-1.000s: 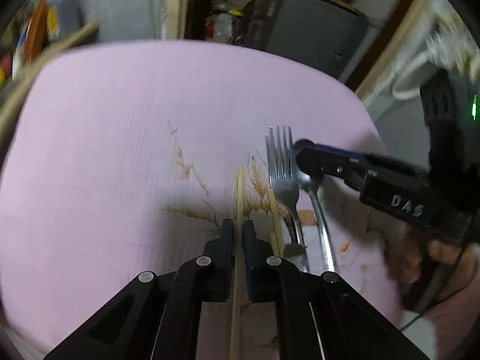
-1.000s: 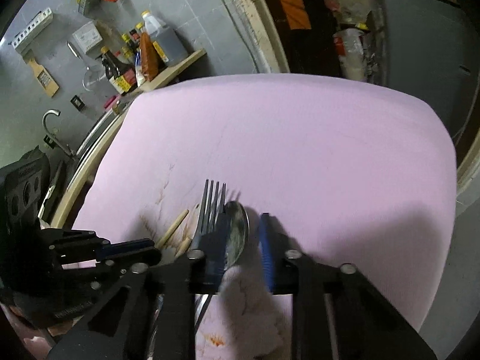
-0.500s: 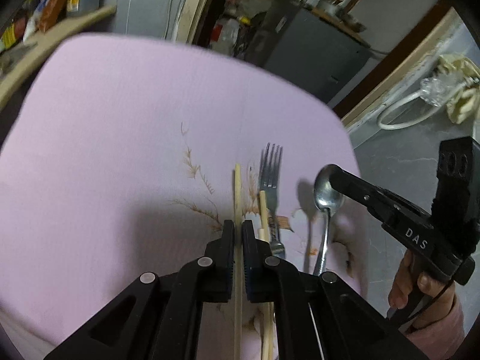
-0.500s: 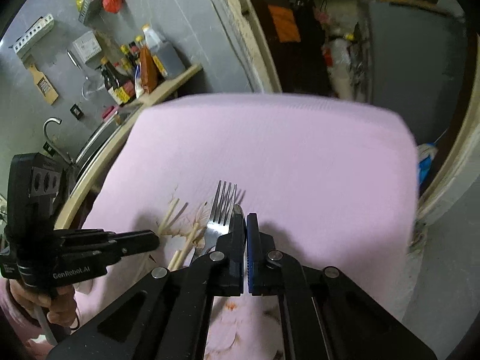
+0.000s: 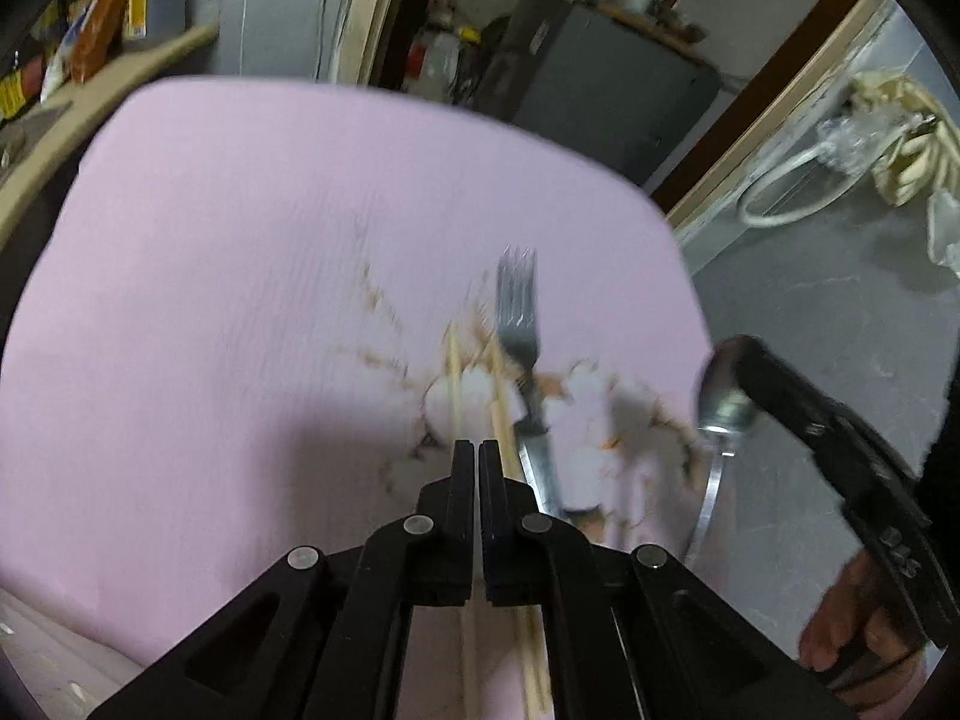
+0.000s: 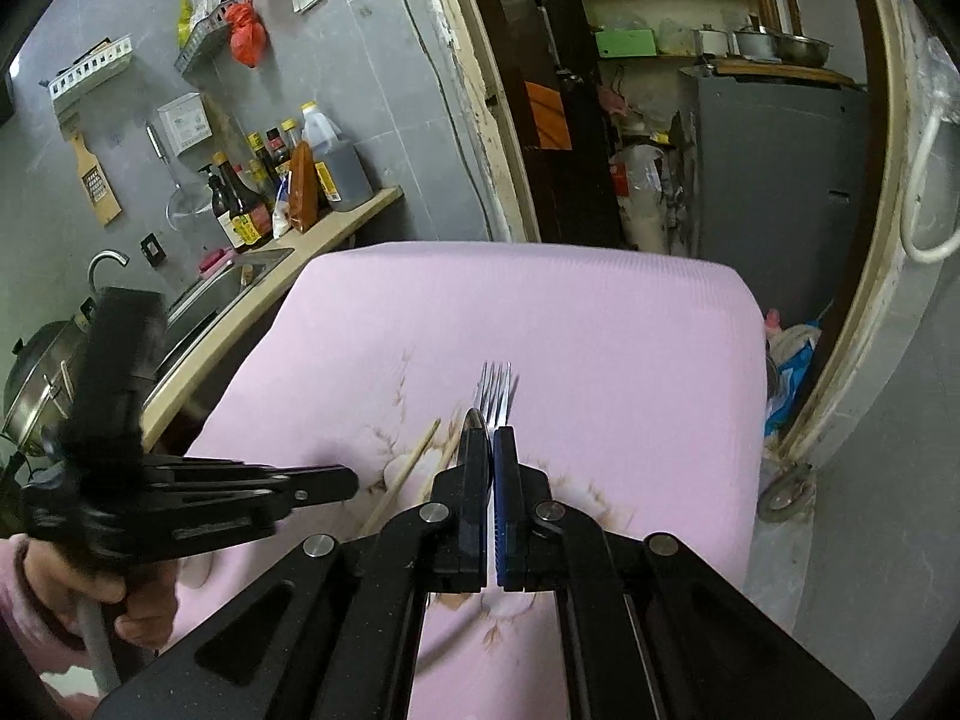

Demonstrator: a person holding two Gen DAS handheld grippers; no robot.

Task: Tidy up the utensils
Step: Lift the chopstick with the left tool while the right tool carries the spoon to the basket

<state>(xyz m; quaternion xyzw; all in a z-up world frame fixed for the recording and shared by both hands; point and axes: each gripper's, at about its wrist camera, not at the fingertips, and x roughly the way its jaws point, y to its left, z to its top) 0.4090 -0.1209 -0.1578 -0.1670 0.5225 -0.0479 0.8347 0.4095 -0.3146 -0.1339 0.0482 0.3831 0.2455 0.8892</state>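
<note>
A metal fork (image 5: 519,324) lies on the pink cloth (image 5: 240,300), tines pointing away, with two wooden chopsticks (image 5: 454,378) just left of it. My left gripper (image 5: 477,450) is shut and raised above the chopsticks; whether it holds one I cannot tell. My right gripper (image 6: 492,438) is shut on a metal spoon (image 5: 723,402), lifted off the cloth at the right; its bowl tip (image 6: 472,418) shows by the fingers. The fork (image 6: 495,390) and chopsticks (image 6: 408,468) also show in the right wrist view. The left gripper (image 6: 336,483) is at the left there.
The pink cloth covers a small table, floral print (image 6: 576,498) in its near part. A counter with a sink (image 6: 222,288) and bottles (image 6: 288,180) stands at the left. A grey cabinet (image 6: 780,168) and a doorway are behind. Grey floor (image 5: 840,312) lies right of the table.
My right gripper has shut on the spoon and lifted it off the cloth to the right. Both grippers have risen and pulled back. The fork and chopsticks stay on the cloth.
</note>
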